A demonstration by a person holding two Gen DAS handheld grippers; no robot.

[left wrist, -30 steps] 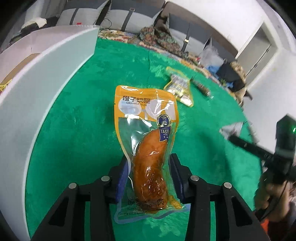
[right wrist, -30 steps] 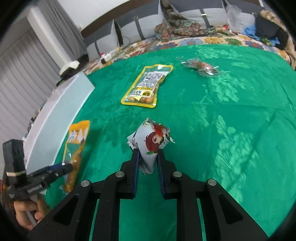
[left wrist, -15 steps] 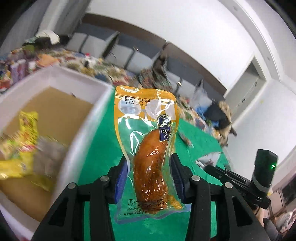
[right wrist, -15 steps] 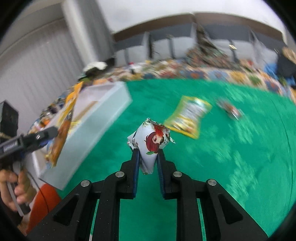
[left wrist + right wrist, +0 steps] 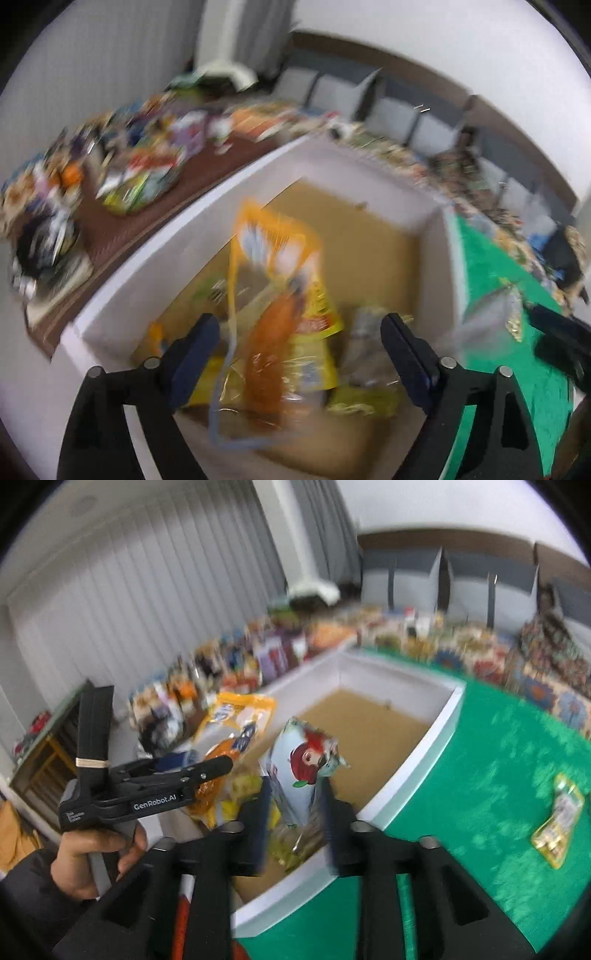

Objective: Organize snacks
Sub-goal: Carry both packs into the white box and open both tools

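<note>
My left gripper hangs over the white box, its jaws opening wide. The orange pouch with a brown sausage is blurred and loose between them, touching neither pad. Snack packs lie under it on the box's cardboard floor. In the right wrist view my right gripper stands over the near corner of the box, jaws opening. The white packet with a red-haired figure stands between its fingers with gaps at the pads. To its left are the left gripper and the orange pouch.
A hand in a dark sleeve holds the left gripper. The box sits at the edge of a green cloth, where a yellow snack pack lies. Beyond the box, a brown surface holds many colourful packages. Grey chairs line the far wall.
Both grippers have swung from over the green cloth to over the white box. Both sets of jaws have spread, and the orange pouch and the white packet have come loose.
</note>
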